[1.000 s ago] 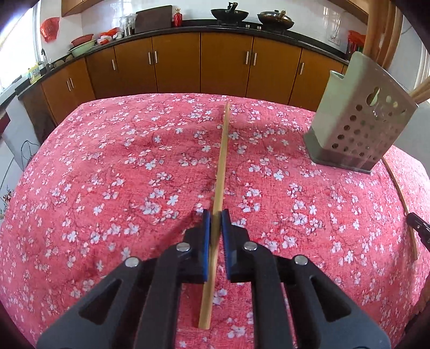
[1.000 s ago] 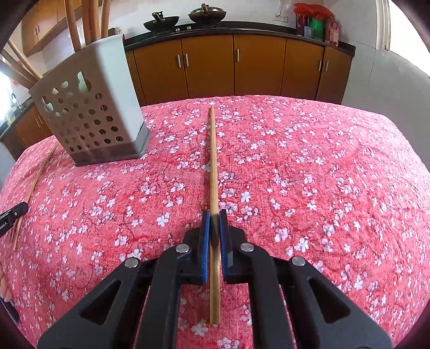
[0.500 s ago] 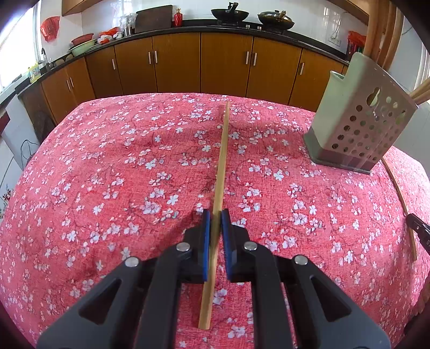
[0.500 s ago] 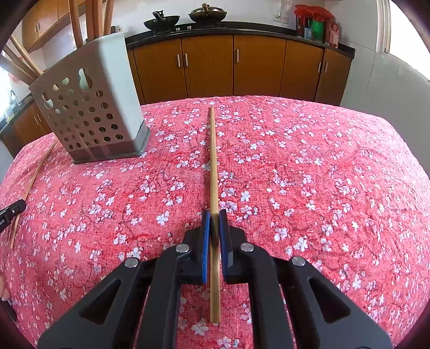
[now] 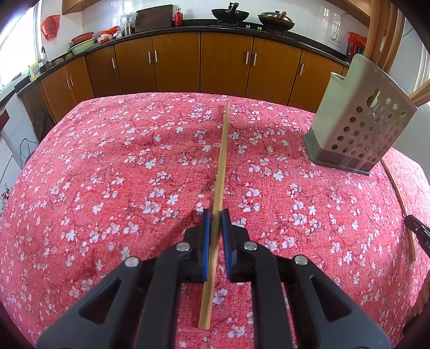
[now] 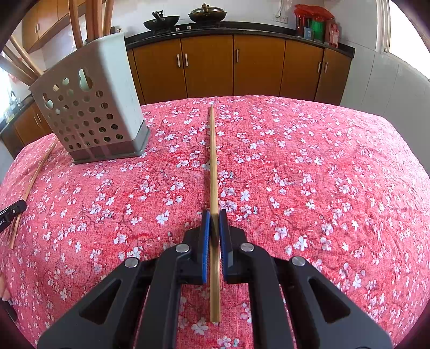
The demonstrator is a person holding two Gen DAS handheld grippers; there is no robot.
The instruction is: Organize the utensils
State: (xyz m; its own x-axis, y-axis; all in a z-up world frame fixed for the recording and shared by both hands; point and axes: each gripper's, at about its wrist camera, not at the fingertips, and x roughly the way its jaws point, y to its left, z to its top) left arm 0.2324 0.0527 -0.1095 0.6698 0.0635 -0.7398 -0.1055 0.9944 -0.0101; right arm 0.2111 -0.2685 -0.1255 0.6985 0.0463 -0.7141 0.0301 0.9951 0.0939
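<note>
My left gripper (image 5: 215, 214) is shut on a bamboo chopstick (image 5: 222, 161) that points away over the red floral tablecloth (image 5: 107, 188). My right gripper (image 6: 214, 214) is shut on a second chopstick (image 6: 213, 161), also pointing away. A grey perforated utensil holder (image 5: 357, 128) with wooden utensils in it stands at the right in the left wrist view. In the right wrist view the holder (image 6: 88, 112) stands at the far left. Each view shows the other gripper's chopstick at its edge: the right one (image 5: 400, 198), the left one (image 6: 32, 182).
Brown kitchen cabinets (image 5: 215, 64) run behind the table, with woks (image 5: 228, 13) on the dark counter. The table's far edge lies just past the chopstick tips. A white wall (image 6: 389, 94) stands to the right.
In the right wrist view the holder has drifted slightly right and up over the frames. The left wrist view is almost unchanged. Both grippers stay shut on their chopsticks.
</note>
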